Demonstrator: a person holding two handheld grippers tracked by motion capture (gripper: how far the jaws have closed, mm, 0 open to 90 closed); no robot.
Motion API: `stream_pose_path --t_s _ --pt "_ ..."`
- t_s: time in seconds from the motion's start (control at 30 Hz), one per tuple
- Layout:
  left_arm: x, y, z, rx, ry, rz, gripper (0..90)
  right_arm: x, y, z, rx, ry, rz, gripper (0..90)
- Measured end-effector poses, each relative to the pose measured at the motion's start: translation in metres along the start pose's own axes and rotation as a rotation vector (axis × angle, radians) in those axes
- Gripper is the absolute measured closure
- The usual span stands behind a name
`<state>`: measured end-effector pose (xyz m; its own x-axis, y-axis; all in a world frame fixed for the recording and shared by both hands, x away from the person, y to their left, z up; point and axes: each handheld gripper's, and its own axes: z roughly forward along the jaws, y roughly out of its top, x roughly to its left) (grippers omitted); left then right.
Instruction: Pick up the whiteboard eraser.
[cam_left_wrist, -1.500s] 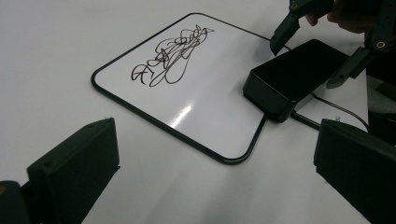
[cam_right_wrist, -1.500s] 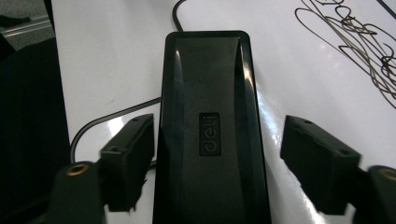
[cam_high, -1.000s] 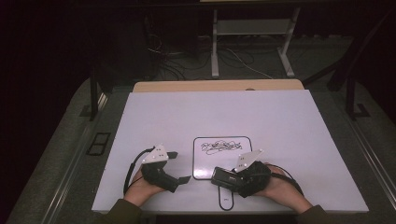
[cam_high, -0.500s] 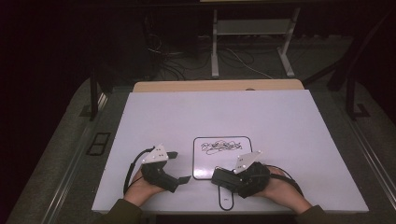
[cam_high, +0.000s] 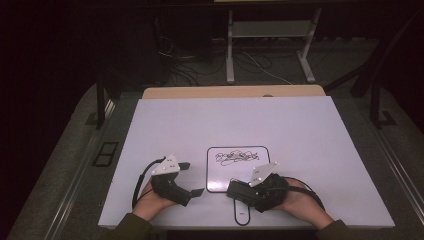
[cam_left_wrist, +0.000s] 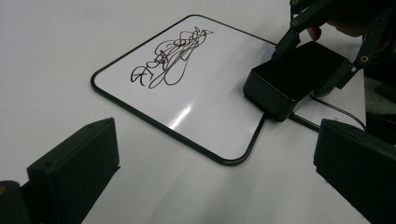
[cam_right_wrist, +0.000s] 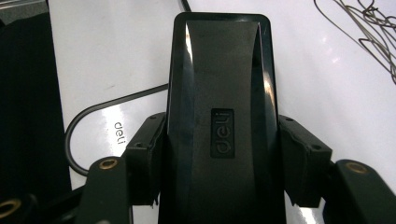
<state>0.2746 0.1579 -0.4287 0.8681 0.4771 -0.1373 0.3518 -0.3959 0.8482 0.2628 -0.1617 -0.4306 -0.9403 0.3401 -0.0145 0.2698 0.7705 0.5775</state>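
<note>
A small whiteboard (cam_high: 220, 177) with a black rim lies flat near the table's front, a black scribble (cam_high: 235, 158) across its far half. My right gripper (cam_high: 238, 192) is shut on a black eraser (cam_high: 235, 191), held over the board's near edge. In the right gripper view the eraser (cam_right_wrist: 219, 70) sits lengthwise between the pads (cam_right_wrist: 147, 154), with the board (cam_right_wrist: 327, 84) beneath. My left gripper (cam_high: 192, 178) stands open just left of the board, nothing in it. From the left gripper view I see the scribble (cam_left_wrist: 170, 58), the board (cam_left_wrist: 201, 107) and the eraser (cam_left_wrist: 292, 77).
The white table (cam_high: 310, 135) stretches far and right of the board. A looped tab (cam_high: 241, 216) juts from the board's near edge. Beyond the table's far edge is a dark floor with cables (cam_high: 250, 65) and a metal stand (cam_high: 272, 30).
My right gripper has crept slightly left and toward me with the eraser. The left gripper has stayed put.
</note>
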Motion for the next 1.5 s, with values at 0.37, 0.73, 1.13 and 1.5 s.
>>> stream_pose_path --t_s 0.37,0.73,1.13,1.5 --pt "0.000 0.000 -0.001 -0.001 -0.001 0.001 0.0 -0.001 0.002 -0.005 0.000 -0.018 -0.003 38.7" --pt "0.000 0.000 -0.001 -0.001 0.000 0.002 0.0 -0.009 0.004 -0.014 -0.017 -0.044 0.049 38.8" --pt "0.000 0.000 0.000 0.000 0.000 0.000 0.0 -0.022 0.005 -0.022 -0.044 -0.070 0.069 38.8" --pt "0.002 -0.001 0.000 -0.002 -0.005 -0.003 0.0 -0.042 0.015 -0.025 -0.059 -0.090 0.088 38.9"
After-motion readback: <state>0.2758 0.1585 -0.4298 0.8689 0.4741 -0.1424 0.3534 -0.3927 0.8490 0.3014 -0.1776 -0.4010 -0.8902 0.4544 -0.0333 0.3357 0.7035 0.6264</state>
